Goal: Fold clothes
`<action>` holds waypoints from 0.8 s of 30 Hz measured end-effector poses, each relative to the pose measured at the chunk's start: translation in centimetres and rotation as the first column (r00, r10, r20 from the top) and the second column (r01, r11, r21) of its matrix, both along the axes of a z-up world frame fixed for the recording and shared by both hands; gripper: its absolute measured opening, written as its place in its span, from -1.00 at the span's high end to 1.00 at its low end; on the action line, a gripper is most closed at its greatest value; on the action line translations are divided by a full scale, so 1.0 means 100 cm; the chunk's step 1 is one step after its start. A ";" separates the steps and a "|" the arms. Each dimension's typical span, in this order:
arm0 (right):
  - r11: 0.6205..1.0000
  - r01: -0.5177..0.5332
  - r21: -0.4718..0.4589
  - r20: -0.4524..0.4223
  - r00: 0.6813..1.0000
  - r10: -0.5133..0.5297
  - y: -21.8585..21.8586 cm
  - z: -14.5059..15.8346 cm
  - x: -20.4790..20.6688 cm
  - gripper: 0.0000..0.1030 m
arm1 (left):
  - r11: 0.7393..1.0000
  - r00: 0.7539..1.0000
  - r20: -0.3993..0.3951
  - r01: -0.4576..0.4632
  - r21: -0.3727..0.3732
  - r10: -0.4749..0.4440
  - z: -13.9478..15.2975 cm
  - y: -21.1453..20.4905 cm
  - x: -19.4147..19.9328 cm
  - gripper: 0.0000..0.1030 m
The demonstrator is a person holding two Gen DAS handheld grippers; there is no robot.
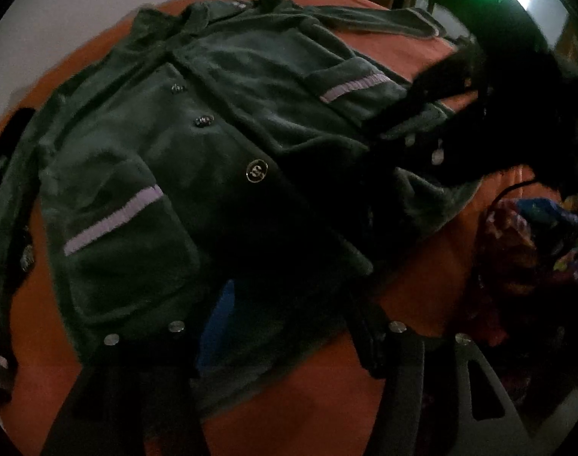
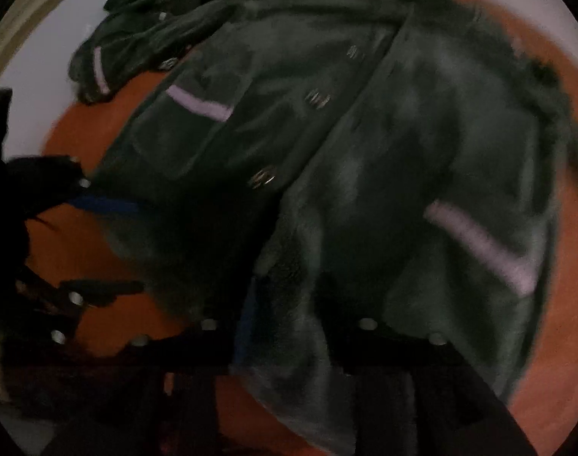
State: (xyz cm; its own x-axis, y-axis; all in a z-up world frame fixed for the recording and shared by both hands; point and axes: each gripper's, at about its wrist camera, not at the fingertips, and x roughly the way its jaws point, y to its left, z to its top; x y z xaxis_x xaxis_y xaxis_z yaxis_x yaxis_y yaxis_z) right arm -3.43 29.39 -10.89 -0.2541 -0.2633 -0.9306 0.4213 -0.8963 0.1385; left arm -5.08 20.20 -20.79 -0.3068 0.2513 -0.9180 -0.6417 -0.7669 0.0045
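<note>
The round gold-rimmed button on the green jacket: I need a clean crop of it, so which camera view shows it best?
The left wrist view. There the button is fairly sharp, its gold ring and emblem visible on the jacket. In the right wrist view motion blur smears the buttons into streaks, this one probably among them.

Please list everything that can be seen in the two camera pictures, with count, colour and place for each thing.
jacket: one, dark green fleece, spread front-up over the orange surface
pocket stripes: two on the front, pale lilac, one on each chest pocket
buttons: at least three, dark with a metal rim, in a row down the front
orange surface: one, under the jacket
patterned cloth: one heap, many colours, beside the surface at the right of the left wrist view
left gripper: black, at the jacket's lower hem, jaws apart
right gripper: black, at the hem; image too blurred and dark to judge the jaws
</note>
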 end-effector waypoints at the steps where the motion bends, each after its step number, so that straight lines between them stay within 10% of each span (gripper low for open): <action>1: 1.000 0.023 -0.013 -0.002 1.000 -0.023 0.003 0.003 0.002 0.30 | 1.000 1.000 -0.016 0.004 -0.012 -0.005 0.000 -0.001 0.002 -0.17; 10: 0.966 0.207 -0.156 0.049 0.978 -0.201 0.020 0.015 0.017 0.10 | 1.000 1.000 0.008 -0.001 0.013 0.001 -0.030 -0.009 0.003 -0.21; 17: 0.979 0.145 -0.143 0.093 0.987 -0.133 -0.008 -0.022 0.037 0.10 | 1.000 1.000 -0.001 0.003 -0.012 -0.003 -0.050 -0.004 0.011 -0.21; 22: 0.987 0.139 -0.077 0.010 0.990 -0.138 -0.011 -0.030 0.037 0.70 | 1.000 0.998 -0.063 -0.019 0.011 0.020 -0.051 -0.006 0.018 0.86; 24: 0.987 0.136 -0.089 -0.012 0.990 -0.138 -0.011 -0.026 0.043 0.71 | 0.999 0.996 -0.077 -0.029 0.044 0.032 -0.044 -0.012 0.024 0.87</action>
